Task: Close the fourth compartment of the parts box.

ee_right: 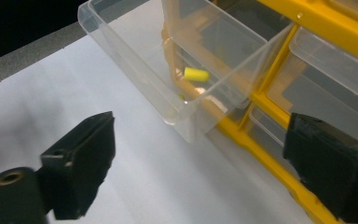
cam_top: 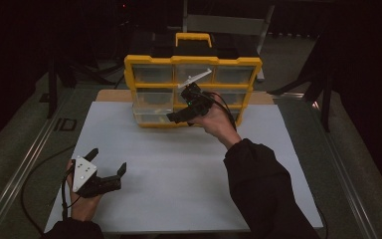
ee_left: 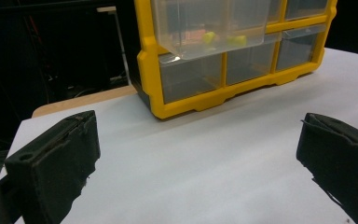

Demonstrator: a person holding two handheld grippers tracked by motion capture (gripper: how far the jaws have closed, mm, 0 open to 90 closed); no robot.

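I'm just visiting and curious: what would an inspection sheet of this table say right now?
Surface: white board on a table, bare in front.
Job's things: yellow drawer cabinet; one clear drawer pulled out, small yellow pieces inside.
Clutter: nothing seen.
Grippers: left tongs open, low over the board's near left; right tongs open, near the pulled drawer.
Cables: black cable trails from the left tongs.
Surroundings: dark; grey chair behind the cabinet.

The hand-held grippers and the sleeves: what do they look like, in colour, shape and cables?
Each one is black with two blocky jaws. The left hand-held gripper carries a grey three-cornered plate with small holes; the right hand-held gripper carries a similar pale plate. A thin black cable trails from each. The person wears dark long sleeves.
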